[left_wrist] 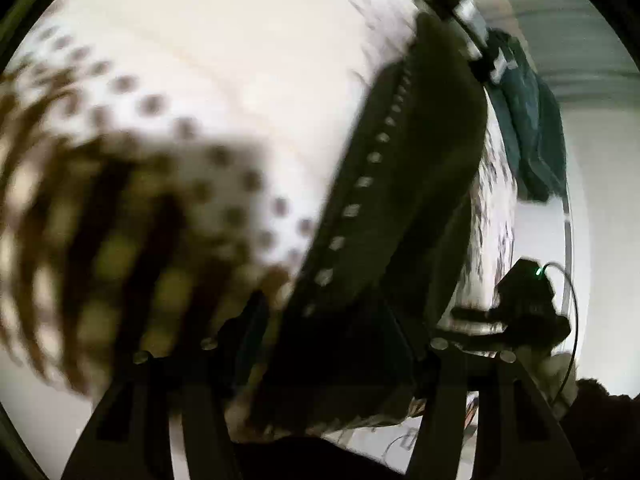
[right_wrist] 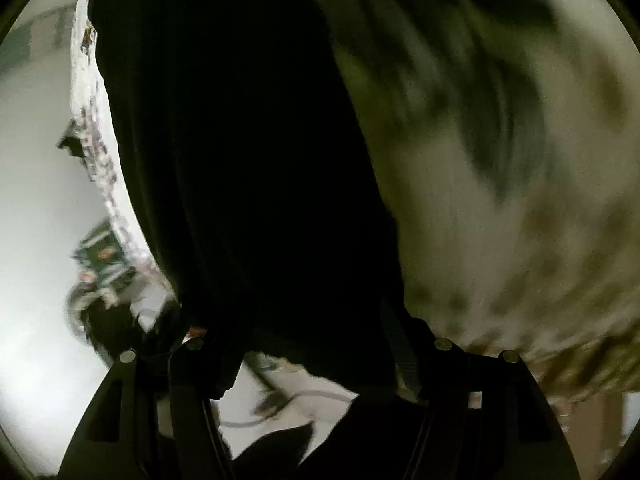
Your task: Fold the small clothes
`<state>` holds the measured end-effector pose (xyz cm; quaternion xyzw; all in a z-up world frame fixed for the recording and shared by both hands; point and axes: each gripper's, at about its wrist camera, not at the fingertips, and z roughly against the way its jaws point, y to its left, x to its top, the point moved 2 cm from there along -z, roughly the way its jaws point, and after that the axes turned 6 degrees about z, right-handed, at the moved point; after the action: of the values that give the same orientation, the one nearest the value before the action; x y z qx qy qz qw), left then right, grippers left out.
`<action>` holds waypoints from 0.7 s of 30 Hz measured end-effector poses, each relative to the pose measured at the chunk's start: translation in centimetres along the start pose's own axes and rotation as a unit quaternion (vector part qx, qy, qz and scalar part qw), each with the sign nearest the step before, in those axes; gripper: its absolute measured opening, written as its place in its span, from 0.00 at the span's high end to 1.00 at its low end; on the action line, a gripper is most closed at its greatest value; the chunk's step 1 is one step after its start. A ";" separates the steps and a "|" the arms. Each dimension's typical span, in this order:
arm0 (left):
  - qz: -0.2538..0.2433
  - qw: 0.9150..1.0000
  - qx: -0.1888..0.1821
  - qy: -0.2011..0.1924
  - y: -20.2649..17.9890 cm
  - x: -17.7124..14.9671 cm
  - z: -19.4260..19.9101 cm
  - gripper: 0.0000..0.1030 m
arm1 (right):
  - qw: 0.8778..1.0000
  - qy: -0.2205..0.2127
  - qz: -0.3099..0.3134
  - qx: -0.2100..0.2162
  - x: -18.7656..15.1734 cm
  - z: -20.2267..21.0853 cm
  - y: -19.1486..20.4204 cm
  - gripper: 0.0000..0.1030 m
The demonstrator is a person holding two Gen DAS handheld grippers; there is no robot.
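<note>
A dark garment (left_wrist: 400, 184) with a row of pale dots along one seam hangs stretched in the air over a white patterned bedsheet (left_wrist: 208, 64). My left gripper (left_wrist: 324, 344) is shut on its near end, the cloth bunched between the fingers. In the right wrist view the same dark garment (right_wrist: 248, 152) fills the middle, and my right gripper (right_wrist: 316, 340) is shut on it. The right gripper (left_wrist: 520, 312) also shows in the left wrist view, at the lower right, beside the cloth. Both views are blurred by motion.
A teal garment (left_wrist: 524, 120) lies at the far right edge of the sheet. A brown and yellow patterned area (left_wrist: 100, 248) of the sheet is at the left. A pale floor (right_wrist: 36, 208) shows left in the right wrist view.
</note>
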<state>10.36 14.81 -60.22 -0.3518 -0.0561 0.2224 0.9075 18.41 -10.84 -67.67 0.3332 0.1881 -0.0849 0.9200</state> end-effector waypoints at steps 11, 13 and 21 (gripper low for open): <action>-0.086 0.996 0.016 0.016 -2.5 -0.8 -2.9 0.92 | 0.992 -0.072 -0.009 0.104 -3.5 -3.2 -1.7 0.92; -0.087 0.996 0.018 0.004 -2.8 -1.4 -2.1 0.93 | 0.991 -0.083 -0.020 0.103 -4.4 -3.0 -2.1 0.93; -0.095 0.995 0.022 0.011 -2.2 -5.5 0.1 0.93 | 0.992 -0.092 -0.023 0.079 -9.1 -1.3 -3.7 0.96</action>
<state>6.20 10.98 -58.41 -0.3274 -0.0747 0.1324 0.9326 8.68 -12.53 -67.08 0.3916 0.1027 -0.1507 0.9019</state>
